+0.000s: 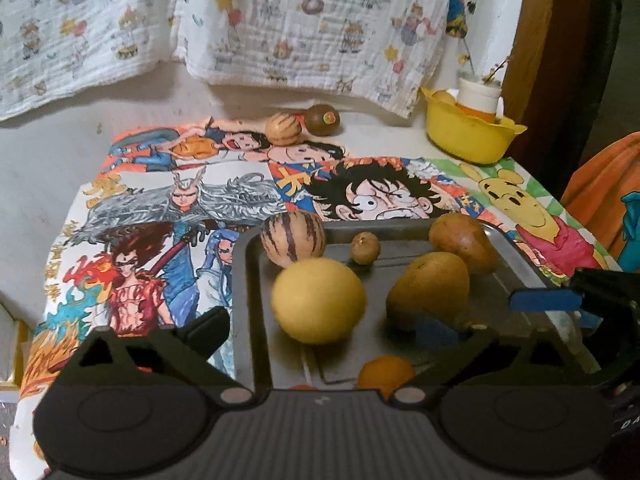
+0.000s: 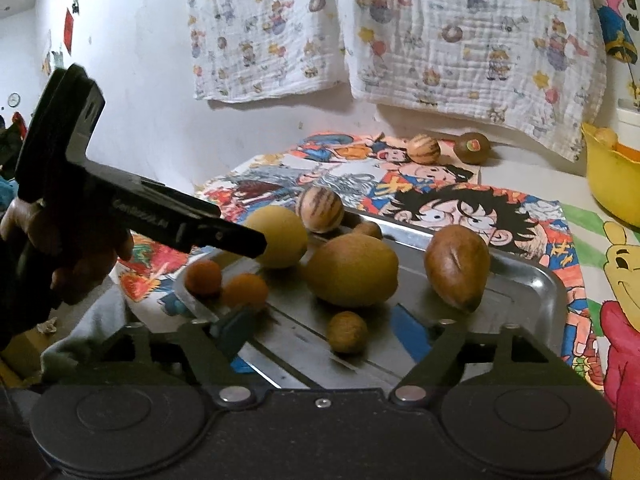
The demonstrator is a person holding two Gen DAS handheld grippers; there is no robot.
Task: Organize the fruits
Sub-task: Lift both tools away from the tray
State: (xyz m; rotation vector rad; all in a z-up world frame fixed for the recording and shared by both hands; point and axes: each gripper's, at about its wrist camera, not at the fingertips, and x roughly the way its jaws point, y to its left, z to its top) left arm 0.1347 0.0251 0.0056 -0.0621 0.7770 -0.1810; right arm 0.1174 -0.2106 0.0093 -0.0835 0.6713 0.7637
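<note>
A metal tray [image 1: 520,256] [image 2: 532,280] holds several fruits: a round yellow fruit [image 1: 318,300] [image 2: 278,236], a striped melon [image 1: 293,236] [image 2: 321,209], two pears [image 1: 430,286] [image 2: 352,270] [image 2: 458,266], a small brown fruit [image 1: 365,248] [image 2: 348,332] and small oranges [image 1: 384,374] [image 2: 244,290]. My left gripper [image 1: 324,328] [image 2: 240,240] is open over the tray's near left, empty. My right gripper [image 2: 324,326] [image 1: 560,300] is open over the tray's near edge, empty. A second striped melon [image 1: 283,128] [image 2: 423,149] and a kiwi [image 1: 322,120] [image 2: 473,147] lie on the table at the back.
The tray stands on a cartoon-print cloth [image 1: 160,216] [image 2: 520,208]. A yellow bowl [image 1: 468,132] [image 2: 612,184] with a cup in it stands at the back right. A printed white cloth [image 1: 280,20] hangs on the wall behind.
</note>
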